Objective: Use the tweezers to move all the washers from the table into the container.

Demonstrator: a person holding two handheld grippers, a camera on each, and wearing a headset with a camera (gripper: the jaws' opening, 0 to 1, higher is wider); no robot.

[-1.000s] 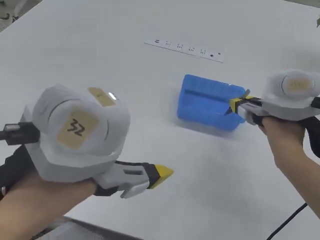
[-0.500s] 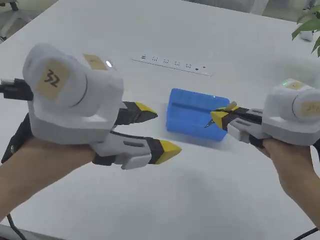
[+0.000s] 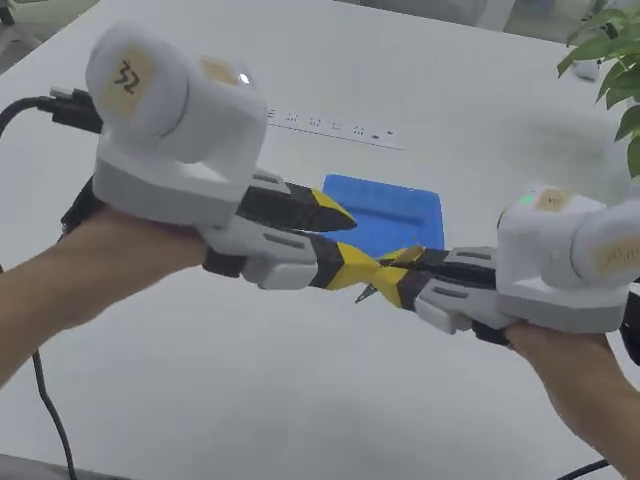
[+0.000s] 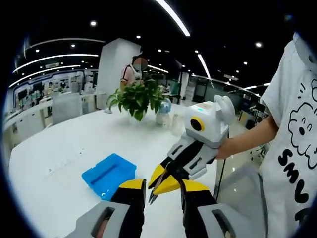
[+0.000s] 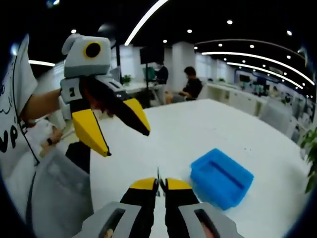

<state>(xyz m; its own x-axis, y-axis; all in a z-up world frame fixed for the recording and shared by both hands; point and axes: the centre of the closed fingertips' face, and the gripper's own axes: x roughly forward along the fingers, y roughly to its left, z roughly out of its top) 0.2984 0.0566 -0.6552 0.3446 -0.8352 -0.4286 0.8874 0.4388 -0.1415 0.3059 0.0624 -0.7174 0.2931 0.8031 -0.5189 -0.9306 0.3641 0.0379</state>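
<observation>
Since the tweezers (image 5: 158, 174) appear to be handed across or re-seated between the two tools, the step is best done slowly. The right gripper (image 3: 400, 281) should be held tight on the tweezers until the left gripper (image 5: 125, 141) is closed squarely on the shank, and only then should the first hold be let go. The pointed end should be steered clear of the left pads, so that it is not bent or knocked askew.

The right jaws are seen pressed together, with the thin tweezers pinched between them and the point sticking out past the yellow tips. The left jaws are spread. In the left gripper view the right gripper's tips and the tweezers' point are framed between those jaws, close to them; whether anything is touched cannot be told.

Both tools are held in the air above the white table (image 3: 300, 390). The blue container (image 3: 400, 205) lies on the table beyond and below the meeting jaws, apart from them, its open side up. A white power strip (image 3: 330, 128) is seen farther off, behind the container.
</observation>
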